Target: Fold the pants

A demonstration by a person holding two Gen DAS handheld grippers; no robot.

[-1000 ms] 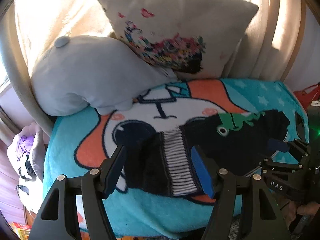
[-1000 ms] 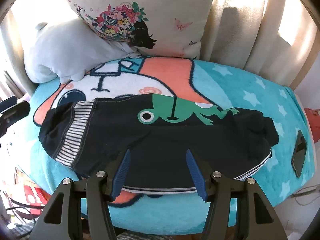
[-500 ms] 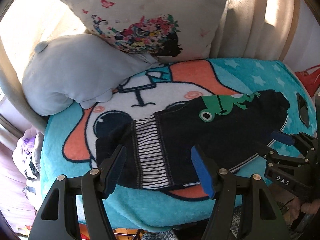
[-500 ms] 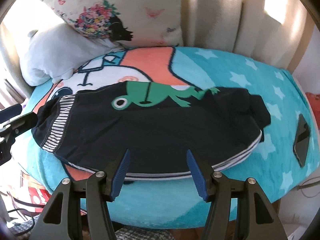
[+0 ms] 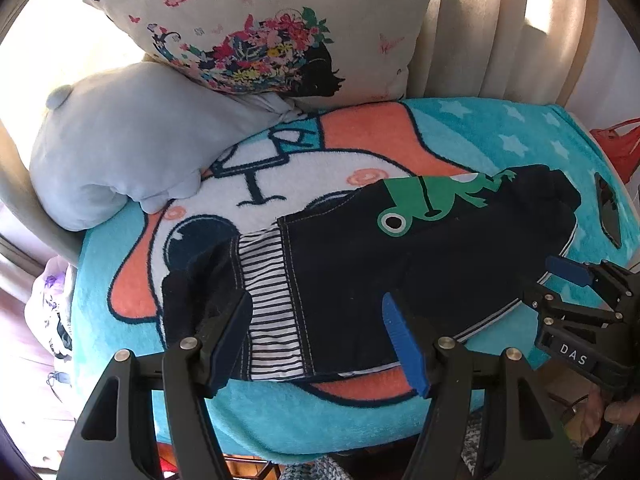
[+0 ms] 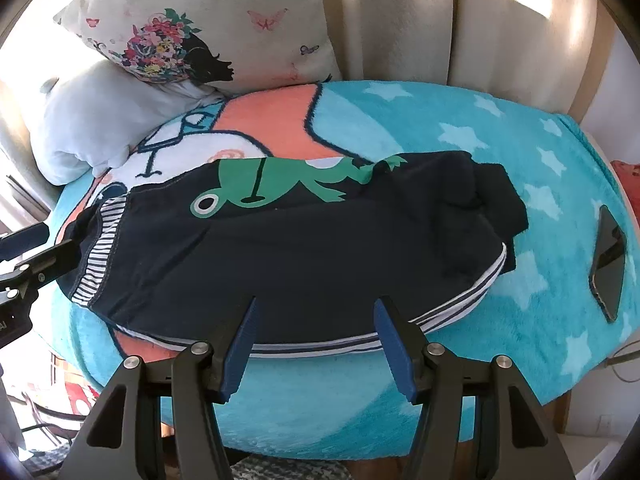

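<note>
A: Left wrist view first. What's diff vs half a sec ago?

B: My left gripper has pulled back a bit and swung left; the pants sit further right in frame than before. Fingers are wide apart, holding nothing, hovering over the striped waistband end. Pants lie flat on the teal blanket, waist twd the left, legs twd the right, green frog print on the far side.

A: Other gripper visible there?

B: Yep, right gripper shows at the right edge, near the leg end of the pants, not touching as far as I can tell.

A: Any containers?

B: None in either view. Just a floral pillow and a grey plush pillow at the back, plus a dark phone lying on the blanket right of the pants.

A: Right wrist view?

B: Compared w/ 0.5 s ago, the pants look nearer and more centred. Right gripper spread open, empty, hanging over the near striped edge of the pants. Left gripper peeks in at the left edge, right beside the waistband; can't tell contact. Frog print faces up, phone apart from the legs on the right, floral pillow and plush pillow behind.
</note>
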